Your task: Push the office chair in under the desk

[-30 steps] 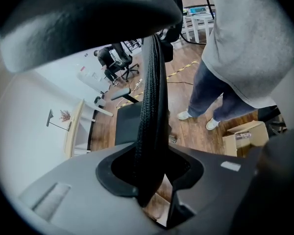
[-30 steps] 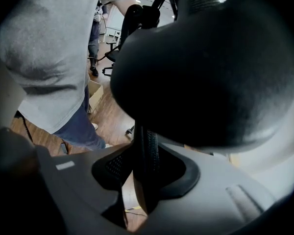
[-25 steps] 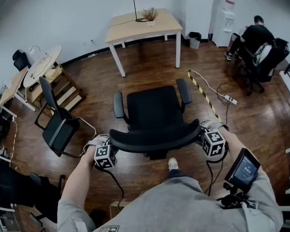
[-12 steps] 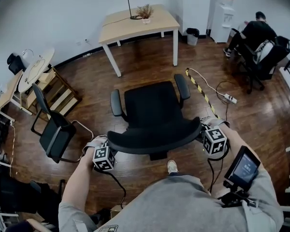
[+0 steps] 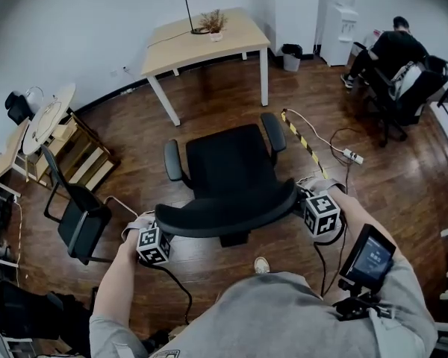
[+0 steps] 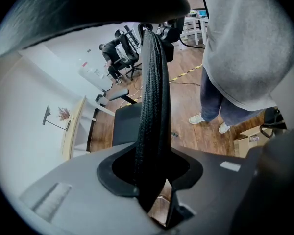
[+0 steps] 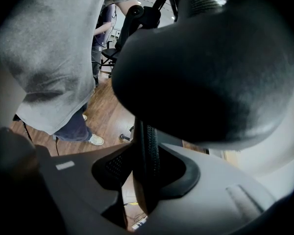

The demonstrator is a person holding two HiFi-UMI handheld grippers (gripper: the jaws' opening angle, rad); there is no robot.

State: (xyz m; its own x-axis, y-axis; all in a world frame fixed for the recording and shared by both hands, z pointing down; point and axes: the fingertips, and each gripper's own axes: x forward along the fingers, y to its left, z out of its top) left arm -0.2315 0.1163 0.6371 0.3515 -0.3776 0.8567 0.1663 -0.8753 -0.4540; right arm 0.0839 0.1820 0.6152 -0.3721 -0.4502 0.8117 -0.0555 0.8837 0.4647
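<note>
The black office chair (image 5: 222,162) stands on the wood floor with its seat facing the light wooden desk (image 5: 224,42) at the back wall; open floor lies between them. I stand behind its curved backrest (image 5: 225,209). My left gripper (image 5: 161,230) is shut on the backrest's left end, whose mesh edge (image 6: 152,102) runs between the jaws of that gripper (image 6: 152,182). My right gripper (image 5: 300,201) is shut on the right end, where the backrest's edge (image 7: 148,146) is pinched by that gripper (image 7: 146,182).
A second black chair (image 5: 76,218), wooden steps (image 5: 89,154) and a round table (image 5: 43,116) stand at the left. A yellow-black strip (image 5: 302,142) and a power strip with cable (image 5: 352,156) lie on the floor right of the chair. A person sits at the back right (image 5: 394,57).
The chair has rolled forward and a little left across the floor with both grippers still on its backrest. The person's foot has followed behind it.
</note>
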